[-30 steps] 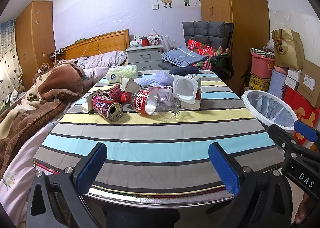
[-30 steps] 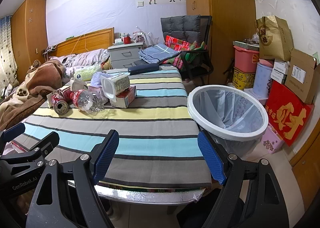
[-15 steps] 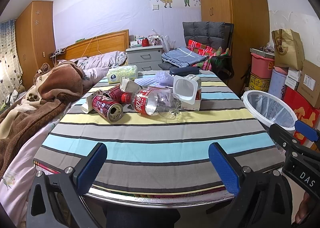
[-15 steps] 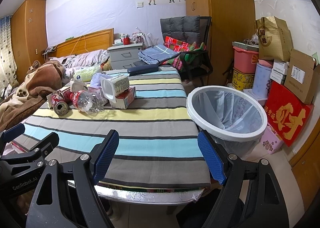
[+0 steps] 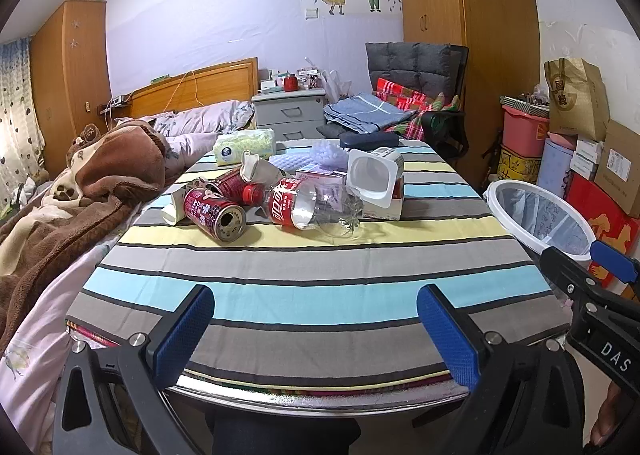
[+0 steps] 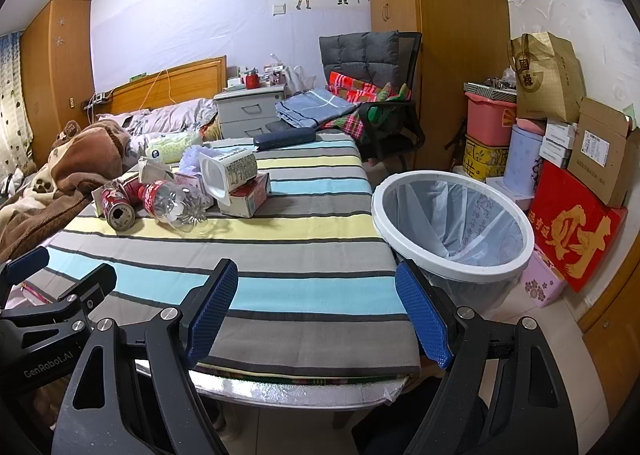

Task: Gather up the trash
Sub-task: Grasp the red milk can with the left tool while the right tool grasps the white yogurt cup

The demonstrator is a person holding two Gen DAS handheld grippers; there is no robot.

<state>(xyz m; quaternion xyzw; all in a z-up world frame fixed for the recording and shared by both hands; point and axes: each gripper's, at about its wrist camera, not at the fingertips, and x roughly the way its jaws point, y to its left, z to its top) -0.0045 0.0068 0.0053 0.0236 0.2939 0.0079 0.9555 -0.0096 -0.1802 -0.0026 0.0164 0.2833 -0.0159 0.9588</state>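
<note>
**A:** Start with the left wrist view. Has anything shifted in the last second?

**B:** Practically nothing. The left gripper (image 5: 314,329) hangs over the near edge of the striped table (image 5: 312,275) just as it did, jaws spread wide and empty. So collection has not begun; every piece of trash is still waiting, well apart from the blue pads.

**A:** And the pile itself?

**B:** It lies mid-table: a red can (image 5: 214,211) on its side with its open top facing the camera, a clear crumpled plastic bottle (image 5: 310,207) with a red label touching it, a white square cup (image 5: 374,177) tipped over onto a carton, and torn paper behind. Thin metal, thin plastic; probably all light and easily dented.

**A:** The right wrist view?

**B:** Equally still. The right gripper (image 6: 316,319) is also wide open, holding nothing. The round white bin (image 6: 452,223) with its thin translucent liner stands just beside the table's right edge, empty as far as can be seen. The can (image 6: 118,209) and bottle (image 6: 172,201) sit far left, so a long reach comes first.
</note>
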